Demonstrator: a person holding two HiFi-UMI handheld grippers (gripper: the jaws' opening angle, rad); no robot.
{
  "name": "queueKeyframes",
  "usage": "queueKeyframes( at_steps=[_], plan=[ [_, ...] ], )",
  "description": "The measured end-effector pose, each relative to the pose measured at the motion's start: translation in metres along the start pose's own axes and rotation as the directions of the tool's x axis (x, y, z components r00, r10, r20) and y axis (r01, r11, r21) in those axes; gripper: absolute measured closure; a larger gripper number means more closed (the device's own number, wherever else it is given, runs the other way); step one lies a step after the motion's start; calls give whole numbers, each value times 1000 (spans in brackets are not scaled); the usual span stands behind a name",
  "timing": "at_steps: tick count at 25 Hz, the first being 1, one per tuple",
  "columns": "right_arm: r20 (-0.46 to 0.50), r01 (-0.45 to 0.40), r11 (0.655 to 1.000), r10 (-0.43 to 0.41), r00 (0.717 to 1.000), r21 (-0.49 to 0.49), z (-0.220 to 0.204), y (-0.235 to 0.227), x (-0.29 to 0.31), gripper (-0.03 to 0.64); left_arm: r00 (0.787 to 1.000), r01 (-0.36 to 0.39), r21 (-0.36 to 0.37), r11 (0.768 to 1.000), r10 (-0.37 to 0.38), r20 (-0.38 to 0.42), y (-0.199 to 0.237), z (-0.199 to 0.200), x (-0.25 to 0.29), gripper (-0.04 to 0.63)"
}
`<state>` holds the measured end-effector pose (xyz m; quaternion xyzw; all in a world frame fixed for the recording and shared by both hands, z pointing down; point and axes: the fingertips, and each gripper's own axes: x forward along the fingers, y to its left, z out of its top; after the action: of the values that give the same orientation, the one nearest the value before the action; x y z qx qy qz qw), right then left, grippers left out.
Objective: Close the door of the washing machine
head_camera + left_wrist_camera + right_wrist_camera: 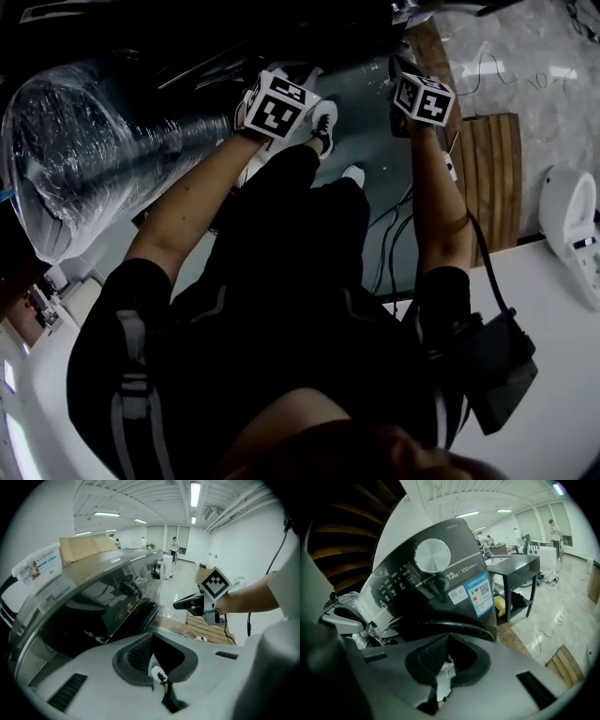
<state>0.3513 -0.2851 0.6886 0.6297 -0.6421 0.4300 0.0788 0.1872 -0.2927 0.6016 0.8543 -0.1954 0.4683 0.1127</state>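
Note:
The dark washing machine (440, 588) fills the right gripper view, with a silver dial (432, 555) and a blue energy label (480, 592) on its front. Its black curved door rim (457, 627) lies just beyond my right gripper (447, 641), whose jaws are shut on nothing. In the left gripper view the machine's glossy front (108, 606) and round door edge (149, 613) stand at left. My left gripper (152, 645) is shut and empty there, and the right gripper (204, 601) hangs at upper right. Both marker cubes (278, 105) (424, 97) show in the head view, above dark machine parts.
A plastic-wrapped cylinder (84, 141) lies at the left. The person's white shoes (323, 122) stand on the floor below the grippers. A wooden pallet (492, 169) and cables (389, 234) are to the right, with a white table (553, 309). A black table (520, 573) stands behind the machine.

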Motion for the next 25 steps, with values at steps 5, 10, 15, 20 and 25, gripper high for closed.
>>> queueKeyframes(
  at_steps=[5, 10, 15, 20, 25],
  plan=[
    [13, -17, 997, 18, 1000, -79, 15, 18, -51, 612, 997, -31, -63, 998, 35, 73, -14, 11, -38, 591],
    [34, -28, 981, 35, 999, -191, 34, 43, -109, 612, 980, -74, -119, 990, 95, 177, -26, 16, -92, 591],
    [72, -23, 970, 41, 997, -243, 57, 63, -164, 612, 951, -129, -180, 975, 173, 258, -37, 8, -154, 591],
    [170, -23, 965, 69, 983, -261, 92, 98, -225, 612, 908, -172, -209, 963, 237, 345, -36, 7, -227, 591],
    [246, -47, 947, 130, 960, -318, 116, 151, -276, 612, 855, -225, -236, 945, 308, 418, -18, 9, -291, 591]
  ],
)
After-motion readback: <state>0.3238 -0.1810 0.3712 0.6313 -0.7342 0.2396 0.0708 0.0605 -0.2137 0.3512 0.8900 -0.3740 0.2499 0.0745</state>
